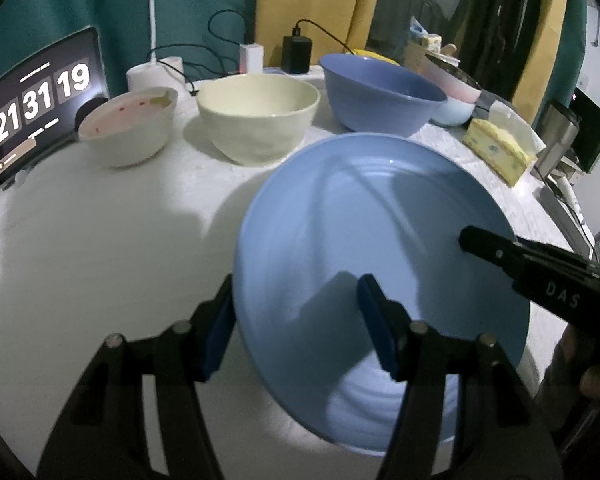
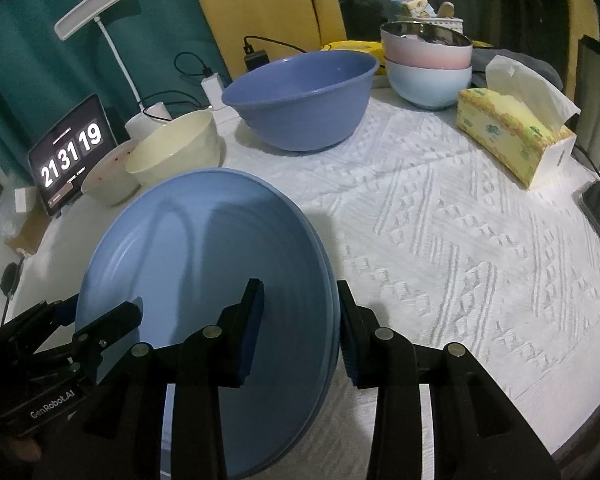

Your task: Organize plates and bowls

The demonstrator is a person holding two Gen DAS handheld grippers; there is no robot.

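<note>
A light blue plate (image 1: pixel 364 216) is tilted above the white tablecloth, seen in both views (image 2: pixel 188 248). My left gripper (image 1: pixel 296 320) straddles its left rim, one finger on each side, jaws wide apart. My right gripper (image 2: pixel 300 324) straddles its right rim, jaws closer around the edge; it shows in the left wrist view (image 1: pixel 472 240). A large blue bowl (image 1: pixel 380 92) (image 2: pixel 300 100), a cream bowl (image 1: pixel 260 116) (image 2: pixel 176 148) and a white bowl with pink inside (image 1: pixel 128 128) (image 2: pixel 104 180) stand behind. A pink bowl stacked in a pale blue bowl (image 2: pixel 428 64) is at the back right.
A tablet clock (image 1: pixel 40 104) (image 2: pixel 72 152) stands at the left. A tissue box (image 1: pixel 496 148) (image 2: pixel 512 132) lies at the right. A lamp (image 2: pixel 96 4), chargers and cables sit at the back. The patterned tablecloth (image 2: pixel 460 240) spreads to the right.
</note>
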